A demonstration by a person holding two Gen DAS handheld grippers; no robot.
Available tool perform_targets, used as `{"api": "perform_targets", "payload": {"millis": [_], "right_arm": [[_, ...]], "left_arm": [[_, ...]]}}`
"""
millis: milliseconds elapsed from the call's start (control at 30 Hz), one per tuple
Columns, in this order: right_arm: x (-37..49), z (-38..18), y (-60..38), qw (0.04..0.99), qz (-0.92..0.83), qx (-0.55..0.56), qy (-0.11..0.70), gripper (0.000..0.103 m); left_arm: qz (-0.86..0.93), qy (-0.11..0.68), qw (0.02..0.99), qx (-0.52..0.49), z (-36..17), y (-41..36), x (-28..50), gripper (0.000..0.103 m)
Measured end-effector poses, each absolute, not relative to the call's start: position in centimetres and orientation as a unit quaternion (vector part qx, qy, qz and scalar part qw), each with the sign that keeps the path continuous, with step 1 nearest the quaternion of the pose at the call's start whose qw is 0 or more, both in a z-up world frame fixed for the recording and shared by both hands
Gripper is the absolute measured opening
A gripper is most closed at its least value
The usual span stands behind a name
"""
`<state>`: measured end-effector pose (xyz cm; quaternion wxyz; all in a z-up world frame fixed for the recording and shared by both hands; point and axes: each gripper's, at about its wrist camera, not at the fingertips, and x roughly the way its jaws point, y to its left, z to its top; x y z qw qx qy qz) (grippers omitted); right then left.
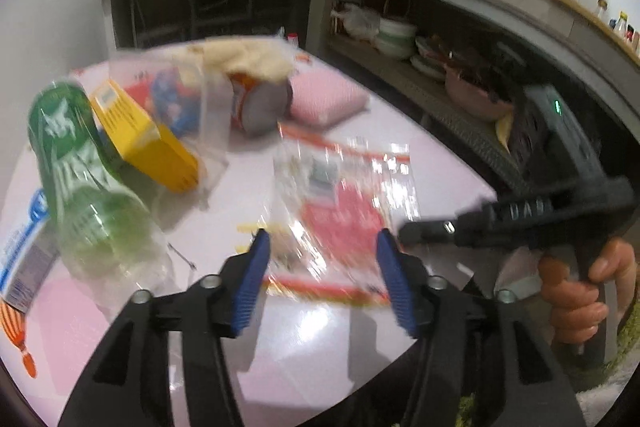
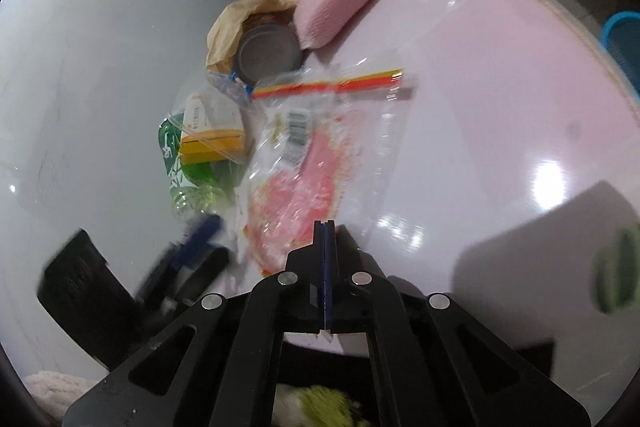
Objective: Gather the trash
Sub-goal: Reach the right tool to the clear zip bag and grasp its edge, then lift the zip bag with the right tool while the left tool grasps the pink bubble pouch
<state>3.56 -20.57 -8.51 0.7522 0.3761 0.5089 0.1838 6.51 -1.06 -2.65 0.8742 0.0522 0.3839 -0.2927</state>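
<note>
Right gripper (image 2: pixel 325 227): pressed together on edge of clear wrapper (image 2: pixel 304 163)
Left gripper (image 1: pixel 322 247): spread, wrapper beneath, pads not touching
Clear bag (image 1: pixel 208 115): yellow box (image 1: pixel 148 139) inside, on pink surface (image 1: pixel 400 131)
Brown paper bag (image 2: pixel 228 27): tin can (image 2: pixel 268 55) inside

My left gripper (image 1: pixel 322 247) stands with blue pads (image 1: pixel 252 279) spread apart, angled down. My right gripper (image 2: pixel 325 231) has its pads pressed flat together, a bare hand (image 1: pixel 580 291) wrapped round its handle.
</note>
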Motion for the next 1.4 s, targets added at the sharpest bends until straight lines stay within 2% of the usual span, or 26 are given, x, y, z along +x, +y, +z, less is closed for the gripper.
{"api": "perform_targets", "payload": {"millis": [133,433,500,633,700,800,833,933,1100,1167,1233,1300,1400], "right_arm": [[2.5,-8.7,-22.1,0.756,0.179,0.385,0.497,0.0],[1.5,-7.9,-24.3,0.769,0.176,0.409,0.458,0.0],[1.0,-7.6,-25.7,0.774,0.168,0.412,0.451,0.0],[0.6,-7.8,-27.2,0.773,0.159,0.419,0.449,0.001],[1.4,-8.2,-25.7,0.767,0.157,0.419,0.459,0.005],[2.6,-8.4,-24.2,0.761,0.166,0.404,0.48,0.03],[2.9,-8.3,-23.5,0.76,0.175,0.399,0.482,0.034],[4.2,-7.8,-22.2,0.763,0.187,0.373,0.493,0.036],[5.6,-8.1,-21.3,0.757,0.211,0.367,0.498,0.032],[6.0,-8.3,-21.1,0.755,0.215,0.368,0.498,0.026],[6.6,-9.0,-19.9,0.749,0.217,0.374,0.502,0.009],[6.8,-9.7,-19.1,0.743,0.219,0.382,0.504,0.0],[6.8,-9.7,-19.4,0.746,0.223,0.389,0.492,0.0]], "left_arm": [[-0.294,0.352,0.888,0.05,-0.3,-1.1,6.6,0.068],[-0.283,0.396,0.872,0.049,-1.3,-2.2,7.4,0.068],[-0.277,0.41,0.867,0.06,-2.2,-3.0,7.4,0.063],[-0.251,0.448,0.852,0.102,-4.5,-4.9,7.4,0.04],[-0.244,0.455,0.849,0.116,-5.3,-5.3,7.3,0.036],[-0.24,0.453,0.849,0.131,-5.5,-5.6,7.3,0.029],[-0.241,0.454,0.848,0.131,-5.5,-5.7,7.4,0.028],[-0.245,0.456,0.846,0.124,-5.6,-5.3,7.5,0.028],[-0.25,0.45,0.848,0.125,-5.7,-5.3,7.4,0.028],[-0.252,0.449,0.849,0.122,-5.7,-5.2,7.4,0.028],[-0.255,0.447,0.849,0.121,-5.7,-5.2,7.3,0.028],[-0.257,0.445,0.85,0.12,-5.7,-5.1,7.3,0.028],[-0.262,0.444,0.85,0.11,-5.7,-4.9,7.4,0.028]]}}
